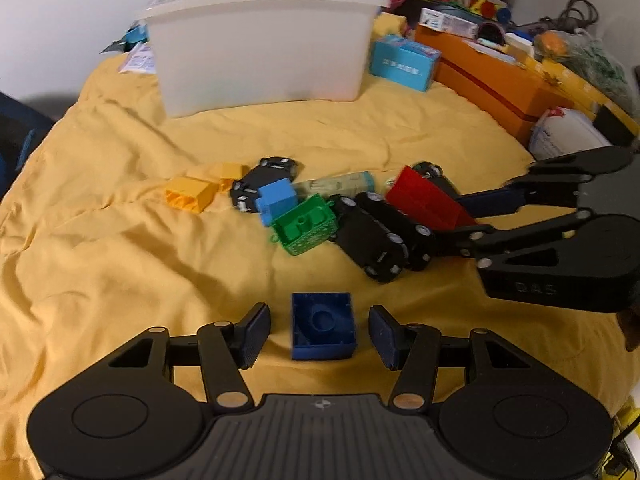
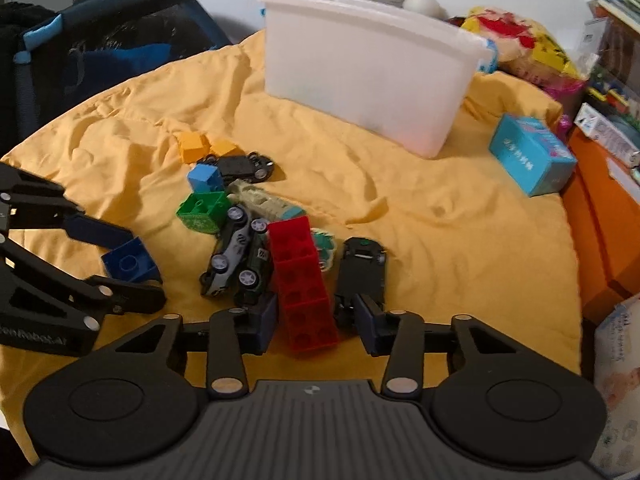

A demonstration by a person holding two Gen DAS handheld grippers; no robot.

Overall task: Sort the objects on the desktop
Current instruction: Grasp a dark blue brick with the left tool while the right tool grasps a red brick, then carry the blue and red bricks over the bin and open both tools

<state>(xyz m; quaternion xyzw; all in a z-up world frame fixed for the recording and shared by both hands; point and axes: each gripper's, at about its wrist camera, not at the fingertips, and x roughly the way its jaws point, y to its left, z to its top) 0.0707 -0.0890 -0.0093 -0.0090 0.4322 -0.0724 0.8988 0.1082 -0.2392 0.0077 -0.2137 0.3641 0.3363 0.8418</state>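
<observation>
Lettering "DAS" on right hand-held gripper (image 1: 448, 216)

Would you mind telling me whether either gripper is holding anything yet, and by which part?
Nothing is held yet. The left gripper straddles the dark blue block; the right gripper brackets the red block's near end, gaps still showing.

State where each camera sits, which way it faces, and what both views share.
Left wrist: on the left gripper, looking down-forward past open fingers at the dark blue brick; the right gripper enters from the right.
Right wrist: on the right gripper, straddling the red block; the left gripper shows at left.
Shared: the white bin, the yellow cloth.
</observation>
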